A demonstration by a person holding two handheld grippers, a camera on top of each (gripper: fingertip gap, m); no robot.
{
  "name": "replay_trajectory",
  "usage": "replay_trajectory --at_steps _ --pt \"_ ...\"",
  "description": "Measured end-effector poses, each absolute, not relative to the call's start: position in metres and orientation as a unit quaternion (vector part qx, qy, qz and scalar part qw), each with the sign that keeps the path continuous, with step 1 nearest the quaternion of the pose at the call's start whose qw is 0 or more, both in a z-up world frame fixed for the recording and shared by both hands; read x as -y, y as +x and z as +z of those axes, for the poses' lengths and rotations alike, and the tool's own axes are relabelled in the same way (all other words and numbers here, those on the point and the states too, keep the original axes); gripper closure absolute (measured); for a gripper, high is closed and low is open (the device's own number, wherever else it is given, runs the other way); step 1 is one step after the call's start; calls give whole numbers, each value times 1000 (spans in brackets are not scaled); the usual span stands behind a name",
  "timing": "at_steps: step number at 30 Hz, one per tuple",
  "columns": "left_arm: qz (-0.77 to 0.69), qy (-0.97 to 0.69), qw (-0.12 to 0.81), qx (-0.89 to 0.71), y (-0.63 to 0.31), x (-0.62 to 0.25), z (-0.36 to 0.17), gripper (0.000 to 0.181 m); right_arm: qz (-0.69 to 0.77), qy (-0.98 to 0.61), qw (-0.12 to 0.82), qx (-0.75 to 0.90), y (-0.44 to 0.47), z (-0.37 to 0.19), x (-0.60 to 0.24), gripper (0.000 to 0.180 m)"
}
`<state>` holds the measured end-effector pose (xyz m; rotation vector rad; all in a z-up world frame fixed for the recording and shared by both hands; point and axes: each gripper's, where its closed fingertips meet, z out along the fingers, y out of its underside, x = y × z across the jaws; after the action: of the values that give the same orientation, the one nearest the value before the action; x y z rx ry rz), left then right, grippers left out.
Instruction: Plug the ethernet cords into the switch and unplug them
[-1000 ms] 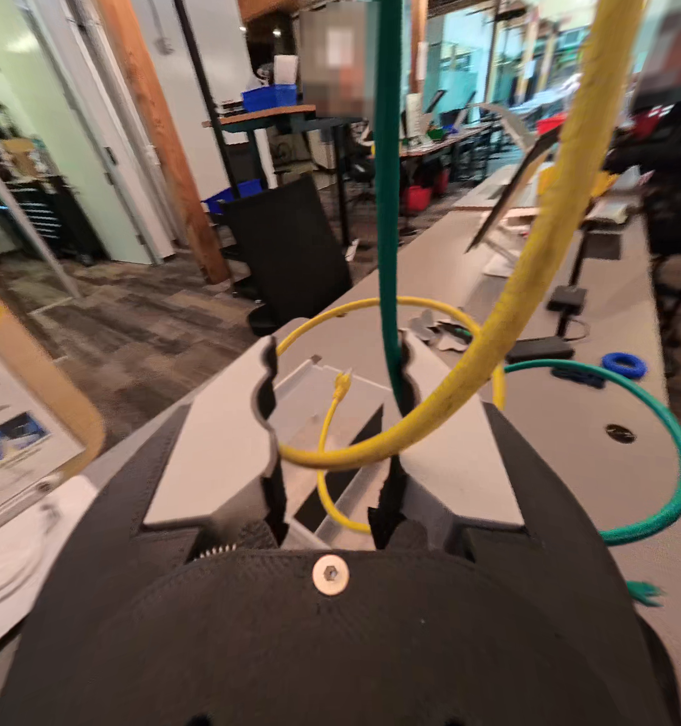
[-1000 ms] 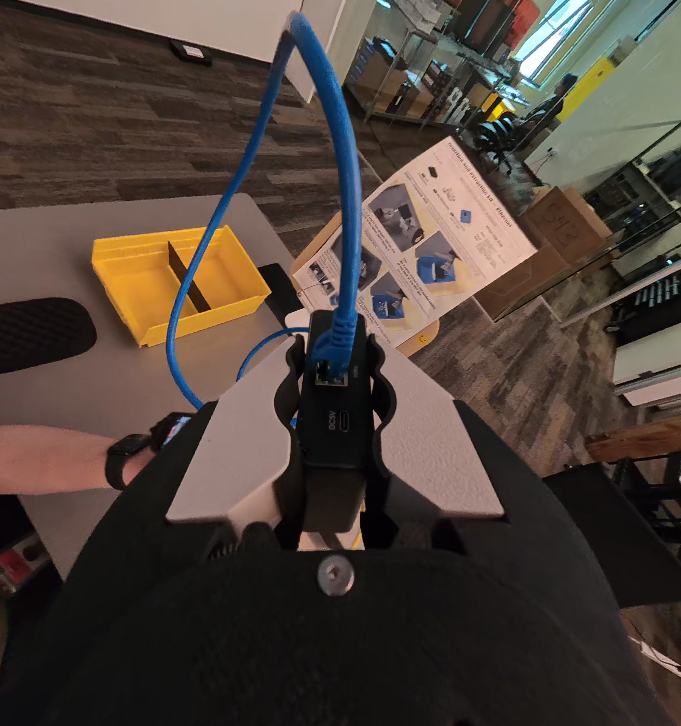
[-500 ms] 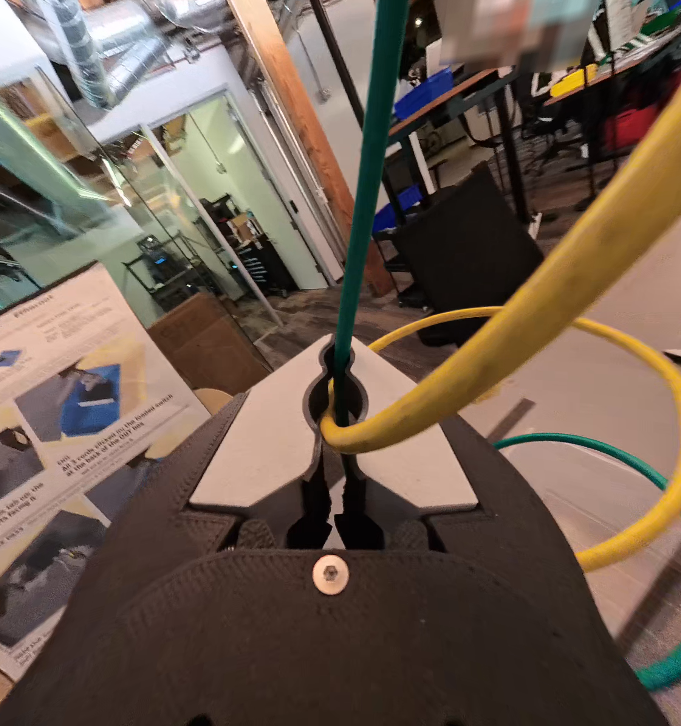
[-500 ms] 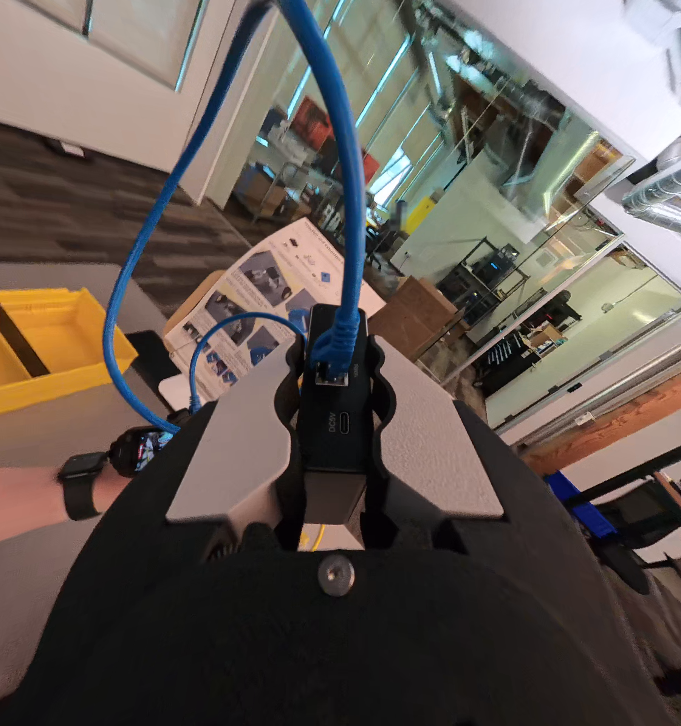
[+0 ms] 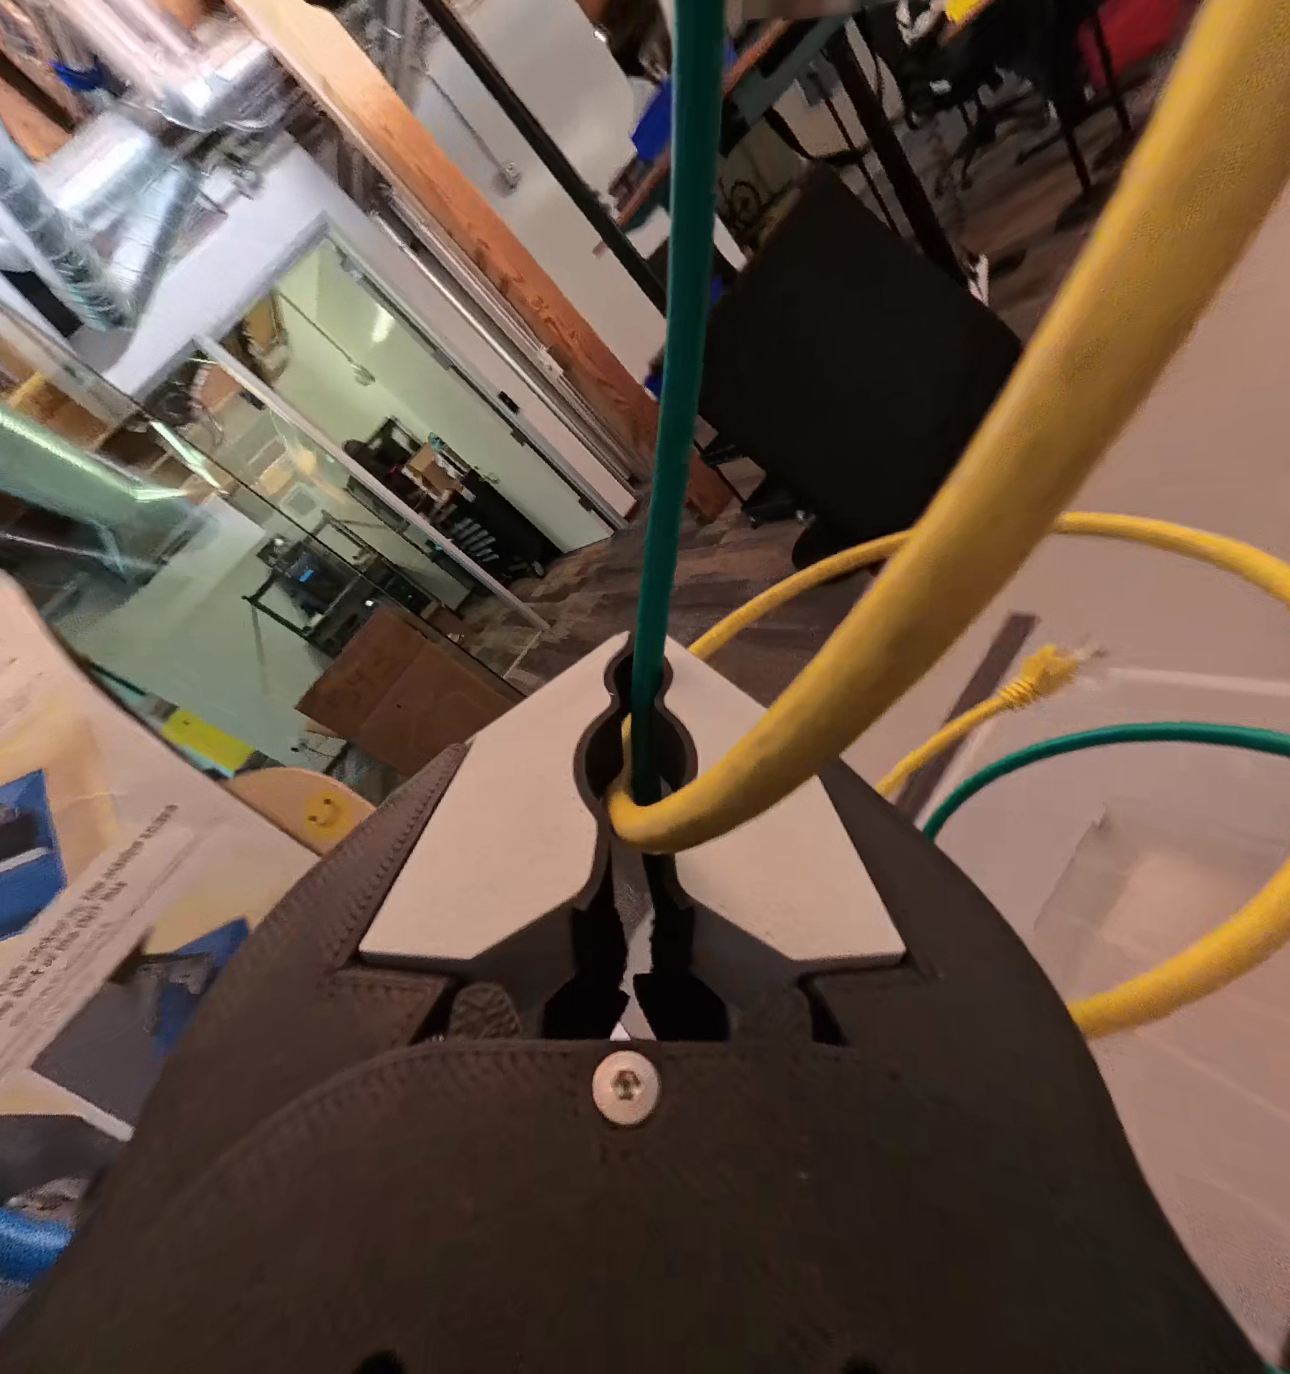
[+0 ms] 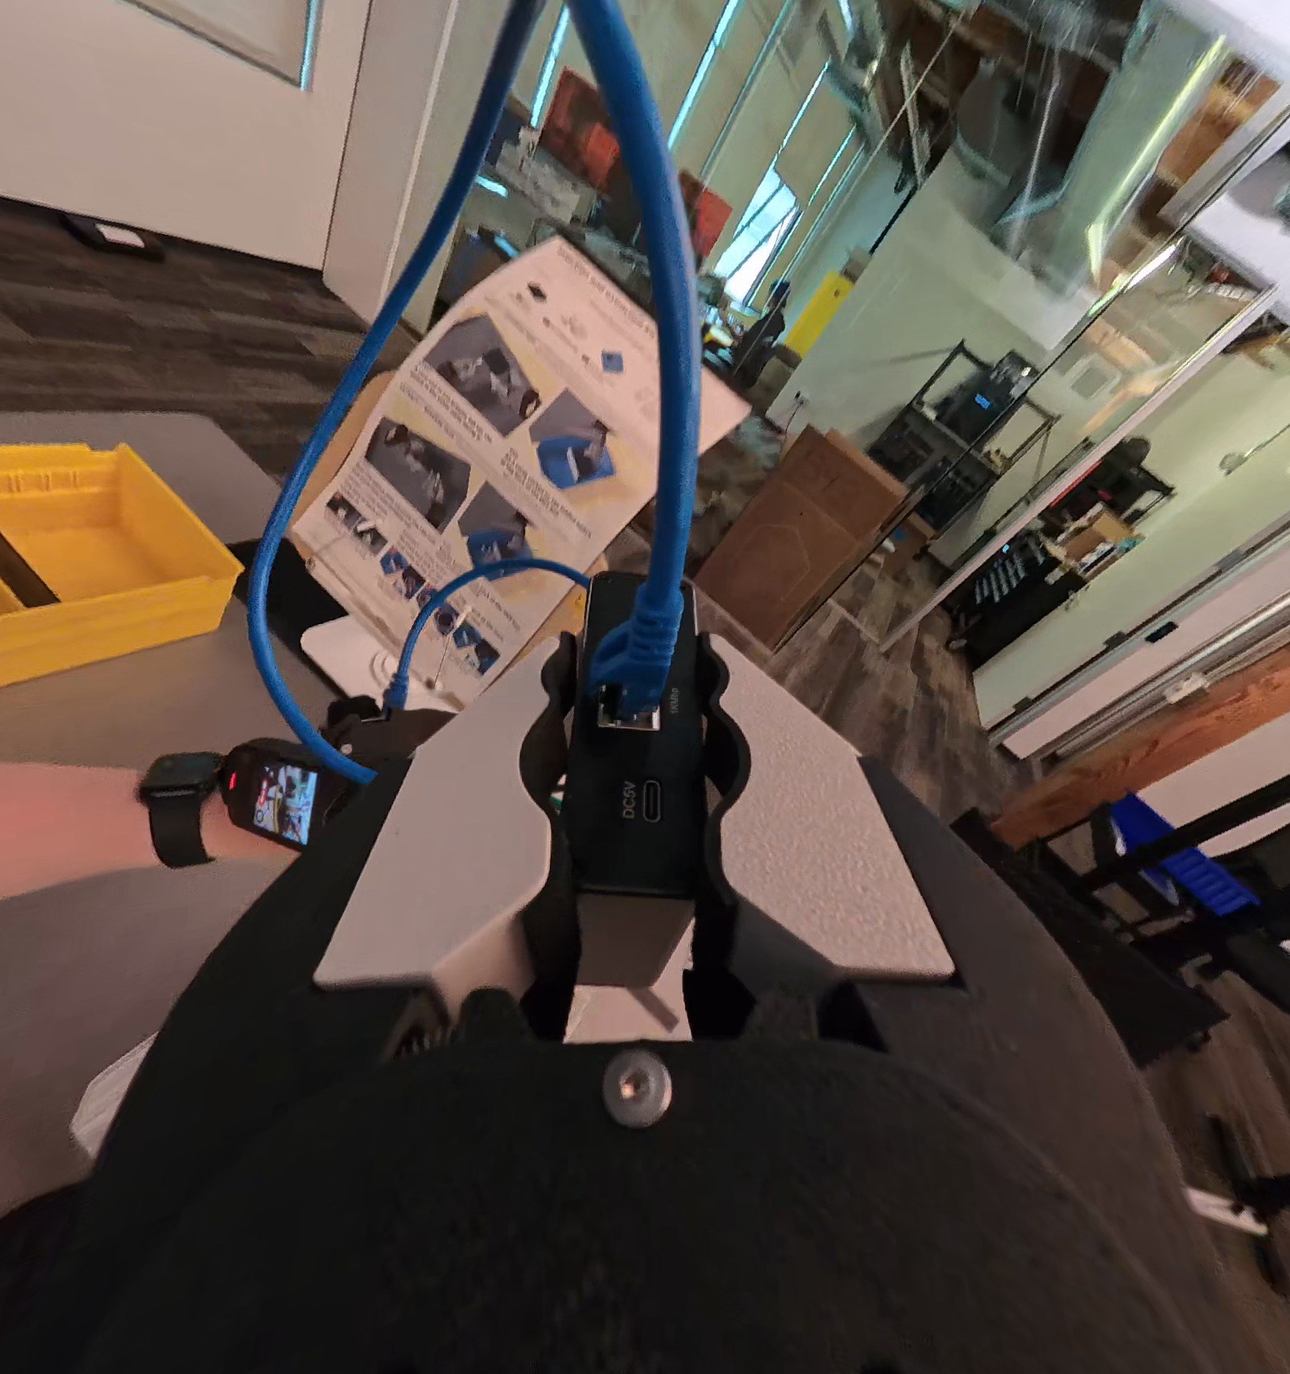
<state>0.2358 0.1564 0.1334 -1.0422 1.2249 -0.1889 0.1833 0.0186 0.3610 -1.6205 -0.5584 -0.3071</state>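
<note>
Holding both pieces above the bench (image 5: 1185, 476), the right gripper (image 6: 631, 751) is clenched on the black switch (image 6: 638, 803), blue cord (image 6: 672, 386) seated in its port, while the left gripper (image 5: 642, 743) pinches the green cord (image 5: 690, 297), perhaps snagging the yellow cord (image 5: 999, 461); shed that loop, then regrip near the plug

Green cord (image 5: 683, 372) and yellow cord (image 5: 999, 476) run off the top edge. Blue cord (image 6: 672, 334) exits top too. Yellow bin (image 6: 106, 550) is cut off at left. Poster (image 5: 47, 855) print is blurred.
</note>
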Motion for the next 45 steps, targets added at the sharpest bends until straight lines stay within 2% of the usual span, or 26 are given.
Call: replay_trajectory --at_steps 5,8,11,16,21,23,24,25,26,31,35,37,40,42,45 --pt "-71 -494 617 -608 235 -153 53 181 -131 -768 590 213 209 293 -34 149" --pt "-102 -510 520 -678 234 -137 -9 181 -123 -798 555 200 224 250 -44 149" --pt "-90 -513 486 -702 226 -132 -44 167 -105 -823 524 192 236 206 -56 148" --pt "-139 -500 492 -699 219 -111 -49 120 -61 -848 485 205 250 142 -78 149" --pt "-199 -477 516 -683 201 -87 -25 106 -20 -859 461 220 258 91 -86 149" --pt "-190 -470 515 -691 190 -82 -25 109 -32 -867 449 213 269 74 -89 149" --pt "-177 -465 506 -704 184 -80 -31 117 -30 -869 448 208 273 68 -90 149" --pt "-163 -459 476 -732 177 -76 -43 135 -26 -874 445 194 279 62 -91 149" --pt "-144 -459 449 -753 169 -75 -54 139 -27 -878 443 180 285 57 -92 150" --pt "-80 -440 440 -779 153 -90 -46 138 -17 -875 462 147 299 51 -97 149" --pt "25 -347 422 -838 128 -99 -41 145 -35 -878 467 100 316 49 -100 149" --pt "44 -320 442 -837 127 -101 -32 145 -42 -885 457 77 327 43 -100 149" --pt "-78 -350 460 -812 135 -75 -8 139 -28 -882 467 47 332 38 -105 149" --pt "-181 -365 468 -785 133 -54 17 146 -31 -879 474 42 333 36 -108 148" --pt "-242 -399 486 -739 119 -52 45 147 -33 -867 487 105 318 35 -112 148"
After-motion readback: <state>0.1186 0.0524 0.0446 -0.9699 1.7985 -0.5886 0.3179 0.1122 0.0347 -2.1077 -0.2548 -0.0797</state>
